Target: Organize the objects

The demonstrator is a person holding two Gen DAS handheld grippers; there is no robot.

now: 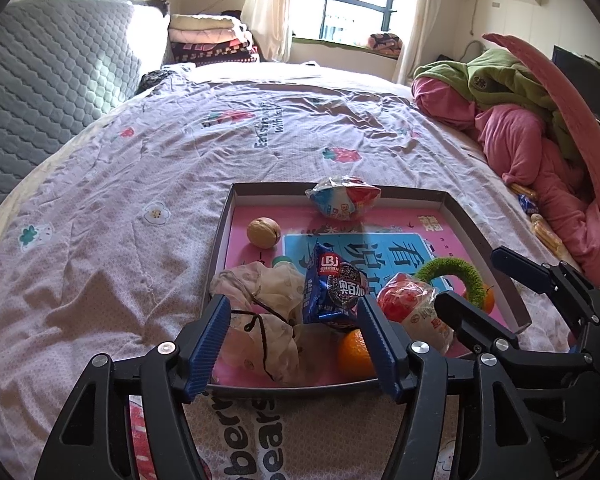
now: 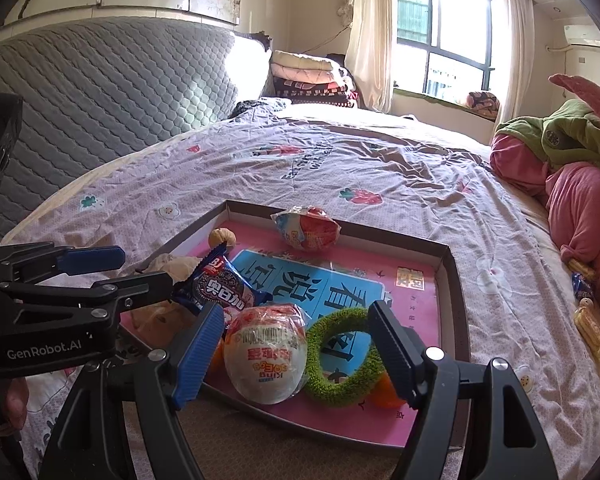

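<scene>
A shallow tray (image 1: 220, 240) with a pink printed floor lies on the bed. In it are a walnut (image 1: 263, 232), a wrapped egg snack (image 1: 342, 197) at the far rim, a blue cookie packet (image 1: 334, 292), a beige mesh pouch (image 1: 260, 312), an orange (image 1: 354, 354), a red-and-white egg packet (image 2: 266, 356) and a green fuzzy ring (image 2: 340, 356). My left gripper (image 1: 296, 344) is open over the tray's near left corner, with pouch, cookie packet and orange beyond its fingers. My right gripper (image 2: 296, 354) is open, straddling the egg packet and ring without pressing them.
The tray (image 2: 456, 280) rests on a pink patterned bedspread (image 1: 140, 168). A heap of pink and green bedding (image 1: 520, 140) lies at the right, with loose snack packets (image 2: 588, 320) beside it. A grey quilted headboard (image 1: 52, 80) and folded blankets (image 1: 212, 36) stand behind.
</scene>
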